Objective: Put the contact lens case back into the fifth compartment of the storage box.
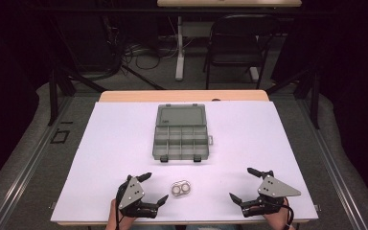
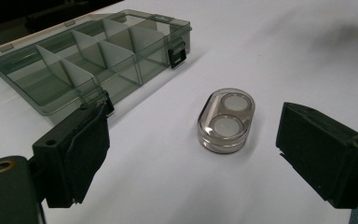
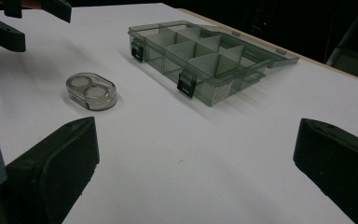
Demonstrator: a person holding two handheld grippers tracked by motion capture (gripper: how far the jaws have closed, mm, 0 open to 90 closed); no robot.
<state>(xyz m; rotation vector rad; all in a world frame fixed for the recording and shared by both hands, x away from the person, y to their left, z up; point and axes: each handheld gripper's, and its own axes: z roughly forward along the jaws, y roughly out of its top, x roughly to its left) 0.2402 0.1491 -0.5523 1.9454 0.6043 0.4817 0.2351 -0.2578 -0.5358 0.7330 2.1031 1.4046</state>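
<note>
A small clear oval case [image 1: 181,188] with two round white discs inside lies on the white table near the front edge; it also shows as the oval case [image 2: 226,120] and the oval case [image 3: 92,90]. My left gripper [image 1: 155,188] stands open just left of it, jaws wide with nothing between them, the case a little ahead of the left gripper [image 2: 191,154]. My right gripper [image 1: 243,184] is open too, well to the right of the case, and the right gripper [image 3: 193,163] holds nothing. A smoky clear compartment box [image 1: 180,132] lies open mid-table.
The compartment box [image 2: 88,56] has its lid folded back and its divided cells look bare; its two dark latches face me on the box [image 3: 205,56]. The white table top [image 1: 268,124] ends at a wooden far edge. A black chair [image 1: 237,40] stands beyond.
</note>
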